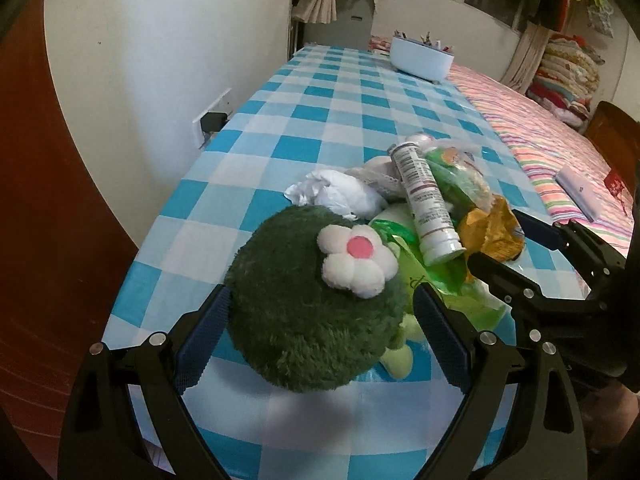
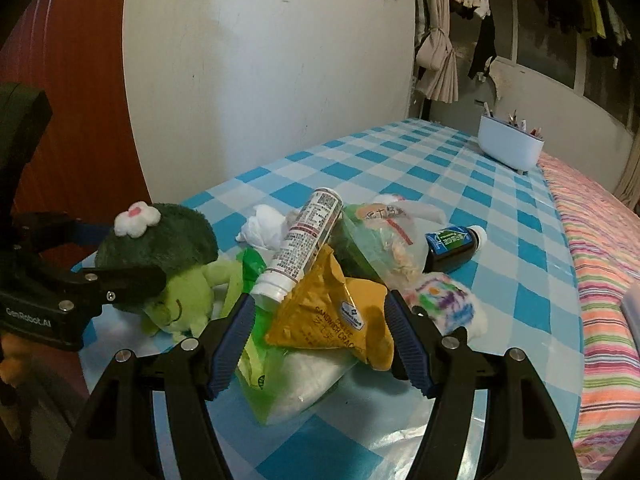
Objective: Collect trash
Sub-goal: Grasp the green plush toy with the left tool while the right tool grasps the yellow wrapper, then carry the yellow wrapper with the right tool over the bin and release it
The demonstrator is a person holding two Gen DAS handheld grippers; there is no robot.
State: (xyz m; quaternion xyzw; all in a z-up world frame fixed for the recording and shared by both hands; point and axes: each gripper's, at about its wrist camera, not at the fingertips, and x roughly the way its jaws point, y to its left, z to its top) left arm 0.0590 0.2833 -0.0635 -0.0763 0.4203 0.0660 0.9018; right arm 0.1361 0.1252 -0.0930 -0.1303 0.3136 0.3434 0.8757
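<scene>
1. Left wrist view: we list a blue-and-white checked tablecloth (image 1: 340, 92), bearing the whole heap at its near end.
2. Dark green plush toy with a white flower (image 1: 312, 304): our left gripper (image 1: 320, 328) has both pads against its round head, clamped.
3. Yellow crumpled cracker wrapper (image 2: 332, 312): in the heap's front, between the half-spread jaws of our right gripper (image 2: 320, 340); whether the pads press it, we cannot tell.
4. White cylindrical printed tube (image 2: 304, 244): leaning on the wrapper.
5. Crumpled white tissue (image 1: 336, 194): behind the toy.
</scene>
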